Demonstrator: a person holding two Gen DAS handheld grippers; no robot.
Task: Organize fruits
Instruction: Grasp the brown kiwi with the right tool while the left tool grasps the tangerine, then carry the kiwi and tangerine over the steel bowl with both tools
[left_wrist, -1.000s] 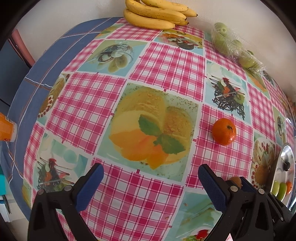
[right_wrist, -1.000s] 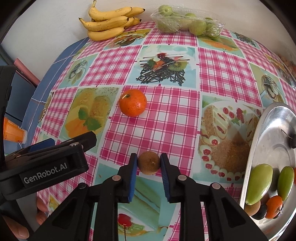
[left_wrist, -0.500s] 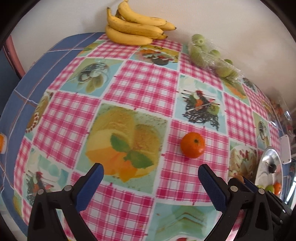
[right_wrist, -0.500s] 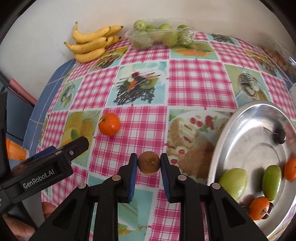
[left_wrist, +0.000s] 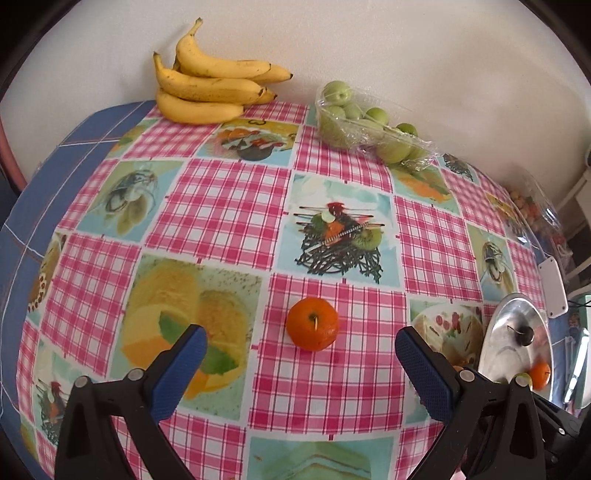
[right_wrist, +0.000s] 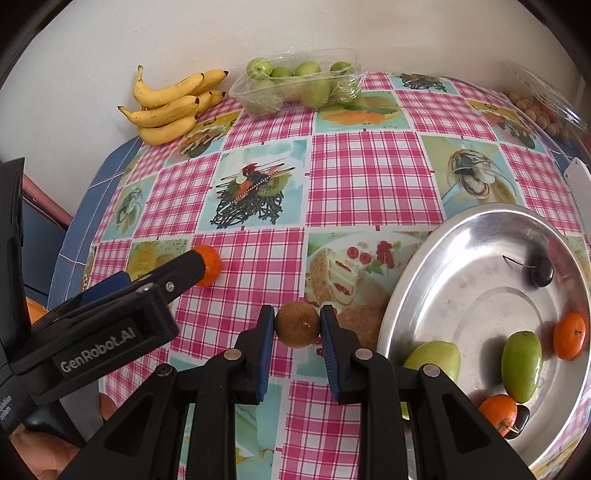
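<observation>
counting four bananas (right_wrist: 168, 107), two loose-lying oranges (right_wrist: 569, 336) on tray (right_wrist: 480, 295)

The middle of the counter (right_wrist: 369, 177) lies bare, a wide stretch of checked cloth between the back wall and the near edge. Along the wall stand the bananas (right_wrist: 170, 107), a clear tub of green fruit (right_wrist: 299, 85) just beside them, and a second clear tub (right_wrist: 543, 103) at the far right corner (its contents too small to tell). An orange (left_wrist: 312, 324) sits alone on the cloth, well apart from the rest. The metal tray (right_wrist: 461, 258) fills the right side; its upper half is mostly bare, while fruit crowds its near rim. The left hand-held gripper (right_wrist: 177, 273) reaches in low on the left, partly covering the orange.
</observation>
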